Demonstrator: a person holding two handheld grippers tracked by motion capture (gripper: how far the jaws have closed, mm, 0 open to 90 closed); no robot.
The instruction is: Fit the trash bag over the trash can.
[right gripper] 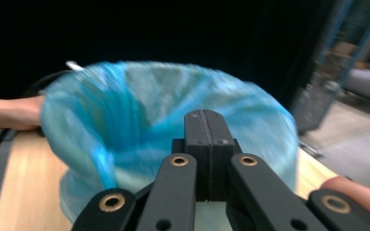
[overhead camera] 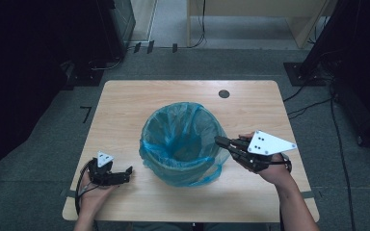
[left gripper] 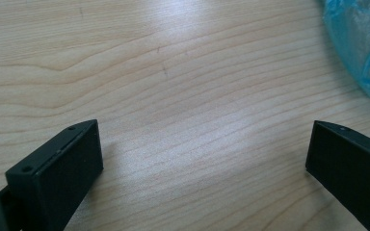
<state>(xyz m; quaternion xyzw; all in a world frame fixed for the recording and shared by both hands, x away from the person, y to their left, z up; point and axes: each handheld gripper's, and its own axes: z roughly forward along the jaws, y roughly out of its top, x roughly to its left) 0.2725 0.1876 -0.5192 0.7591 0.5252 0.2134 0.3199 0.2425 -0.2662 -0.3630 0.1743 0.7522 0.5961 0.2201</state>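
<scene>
1. Blue bag (overhead camera: pixel 183 139) lines the bin standing mid-table (overhead camera: pixel 125 101); I see its rim folded over the outside.
2. My right claw (overhead camera: pixel 218 140) sits at the bag's right rim, jaws pressed flat together; in the right gripper view I see nothing between them, the bag just beyond the tips.
3. My left claw (overhead camera: pixel 129 170) lies low on the wood, left of the bag and clear of it, jaws spread wide and empty.

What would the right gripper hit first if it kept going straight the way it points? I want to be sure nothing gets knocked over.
Most likely the blue bag lining the bin: the shut right gripper points at its rim and looks close to it, though whether they touch is unclear.
</scene>
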